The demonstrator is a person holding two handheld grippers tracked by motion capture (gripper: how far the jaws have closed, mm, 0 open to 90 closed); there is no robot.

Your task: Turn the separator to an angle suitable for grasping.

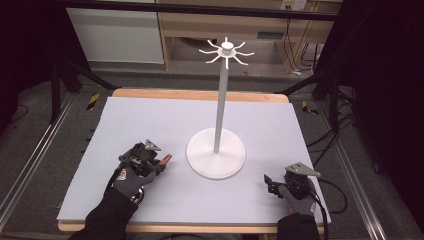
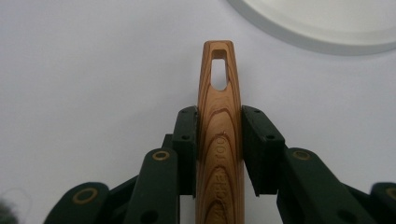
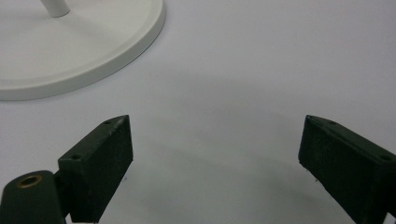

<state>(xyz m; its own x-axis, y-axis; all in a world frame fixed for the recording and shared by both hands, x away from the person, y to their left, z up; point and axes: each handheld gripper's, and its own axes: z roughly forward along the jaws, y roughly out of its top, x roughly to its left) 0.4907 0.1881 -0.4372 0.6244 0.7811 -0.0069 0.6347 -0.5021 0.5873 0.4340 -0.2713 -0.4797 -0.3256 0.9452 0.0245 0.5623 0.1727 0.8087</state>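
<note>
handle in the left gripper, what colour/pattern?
Reddish-brown wood with darker curved grain; the wooden handle shows best in the left gripper view.

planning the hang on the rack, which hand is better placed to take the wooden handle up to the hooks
Left. Its claw is already shut on the wooden handle, hanging hole forward, beside the stand's base. The right claw is open and empty.
</note>
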